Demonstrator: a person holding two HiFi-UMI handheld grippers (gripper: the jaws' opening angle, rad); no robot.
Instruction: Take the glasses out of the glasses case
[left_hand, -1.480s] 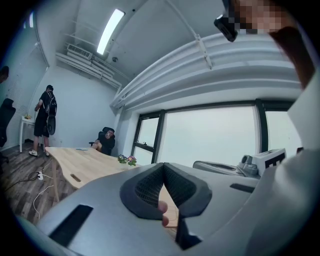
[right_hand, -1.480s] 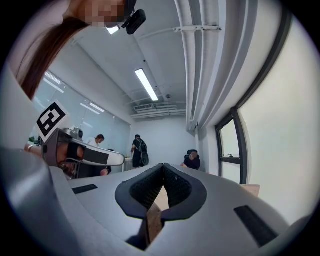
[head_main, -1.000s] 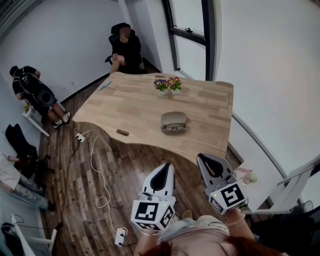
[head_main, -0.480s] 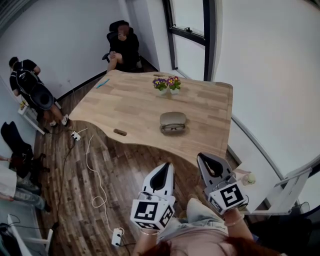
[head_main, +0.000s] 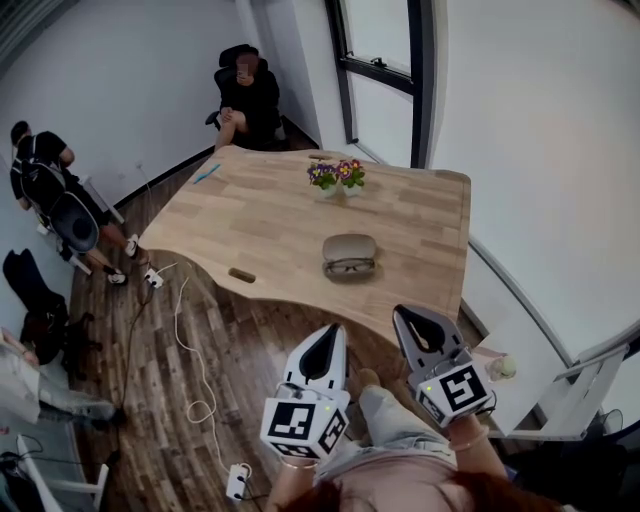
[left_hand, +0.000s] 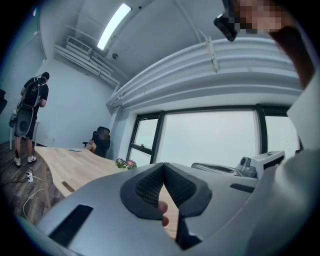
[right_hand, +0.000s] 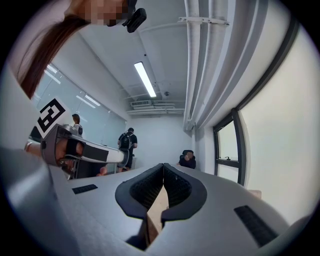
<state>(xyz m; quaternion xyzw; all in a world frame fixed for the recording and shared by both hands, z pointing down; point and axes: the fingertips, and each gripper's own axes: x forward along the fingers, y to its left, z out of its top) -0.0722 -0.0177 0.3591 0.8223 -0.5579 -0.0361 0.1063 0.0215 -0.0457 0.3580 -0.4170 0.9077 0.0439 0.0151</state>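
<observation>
Left gripper (head_main: 328, 338) and right gripper (head_main: 408, 318) hang clenched and empty. Glasses (head_main: 350, 266) rest at the glasses case (head_main: 349, 245) (inside or beside, unclear).

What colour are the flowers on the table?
The flowers are mostly purple, with some pink. The head view shows them best.

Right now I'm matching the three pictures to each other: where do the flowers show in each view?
Head view: flowers at upper centre, on the far side of the table.
Left gripper view: flowers left of centre, low, at the table's far edge.
Right gripper view: not in it.
Shared landmark: the seated person in the far corner, seen in all three.
</observation>
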